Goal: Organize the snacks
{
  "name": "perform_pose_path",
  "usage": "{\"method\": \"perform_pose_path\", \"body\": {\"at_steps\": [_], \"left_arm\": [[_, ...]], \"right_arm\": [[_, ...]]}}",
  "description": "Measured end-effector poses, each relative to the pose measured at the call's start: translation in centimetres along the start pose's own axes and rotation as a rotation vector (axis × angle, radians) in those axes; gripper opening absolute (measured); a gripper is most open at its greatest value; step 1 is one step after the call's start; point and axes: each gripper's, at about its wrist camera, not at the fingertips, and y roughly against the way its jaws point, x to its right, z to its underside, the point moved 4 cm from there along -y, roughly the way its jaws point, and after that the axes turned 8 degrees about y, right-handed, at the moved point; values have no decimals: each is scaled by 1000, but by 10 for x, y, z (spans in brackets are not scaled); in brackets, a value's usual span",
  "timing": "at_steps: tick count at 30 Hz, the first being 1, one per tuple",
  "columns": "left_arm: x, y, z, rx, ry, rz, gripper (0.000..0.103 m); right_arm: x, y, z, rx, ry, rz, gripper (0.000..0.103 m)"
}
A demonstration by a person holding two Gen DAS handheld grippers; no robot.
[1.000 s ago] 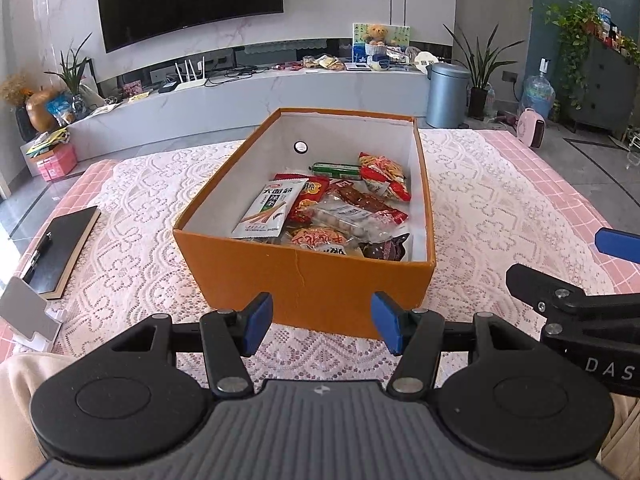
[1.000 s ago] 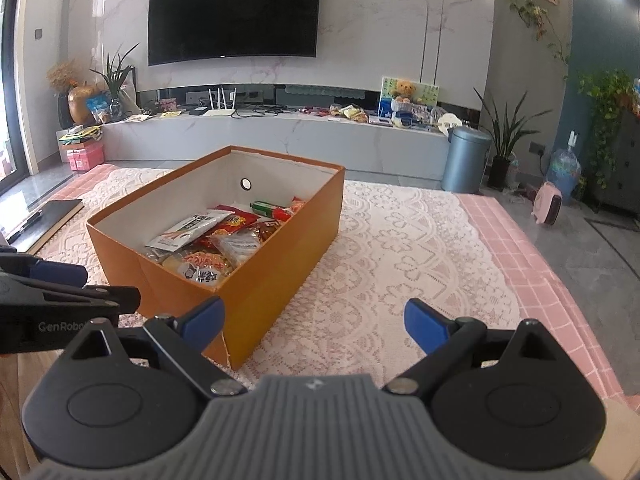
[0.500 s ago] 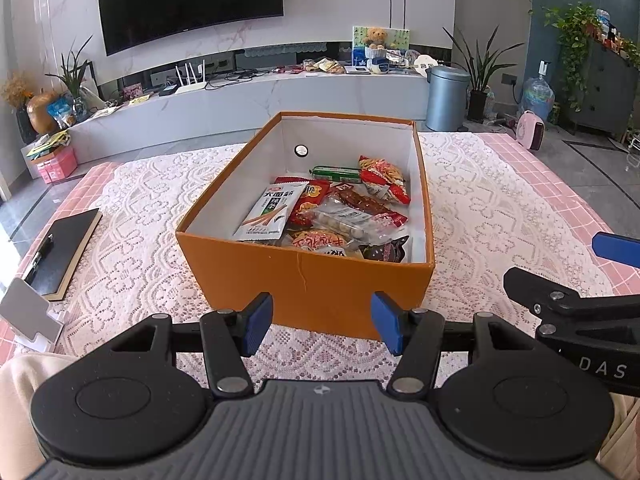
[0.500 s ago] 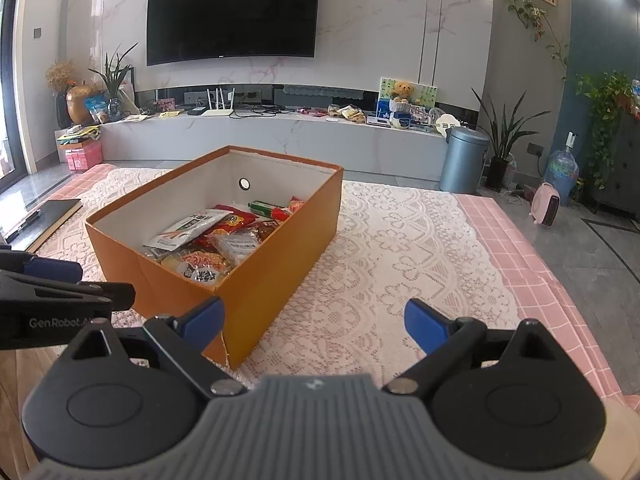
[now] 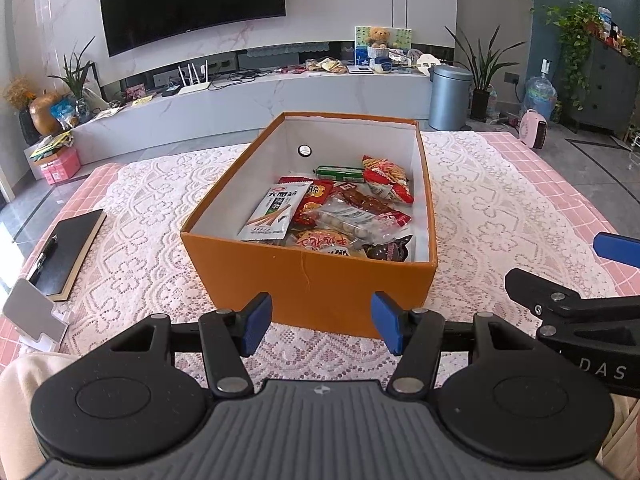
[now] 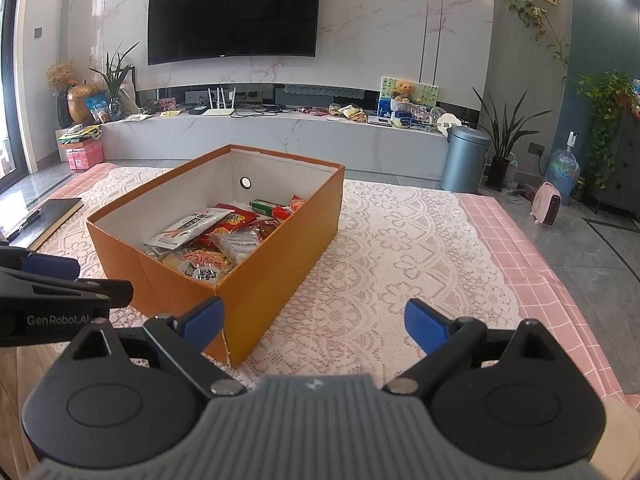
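An orange cardboard box (image 5: 320, 284) stands on the lace-covered table and holds several snack packets (image 5: 340, 208): a white stick-snack pouch (image 5: 274, 212), red bags and a green sausage (image 5: 338, 172). The box also shows in the right wrist view (image 6: 276, 276). My left gripper (image 5: 322, 326) is open and empty, just short of the box's near wall. My right gripper (image 6: 314, 322) is open and empty, near the box's right front corner. Each gripper shows at the edge of the other's view.
A black notebook with a pen (image 5: 66, 252) and a grey phone stand (image 5: 34, 318) lie on the table's left side. The lace cloth (image 5: 500, 216) covers a pink checked tablecloth. A TV wall, a low cabinet and a bin (image 5: 448, 96) stand behind.
Both grippers have drawn back slightly from the box, which now sits a little farther off in both views. Both stay open and empty.
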Motion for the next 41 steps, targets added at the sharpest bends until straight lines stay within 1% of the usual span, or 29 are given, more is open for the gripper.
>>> {"method": "perform_pose_path", "body": {"at_steps": [5,13,41], "left_arm": [[-1,1,0,3,0,-2,68],[-1,2,-1,6,-6,-5,72],[-3,6,-2,20,-16,3,72]], "right_arm": [[0,0,0,0,0,0,94],[-1,0,0,-1,2,-1,94],[-4,-3,4,-14,7,-13,94]]}}
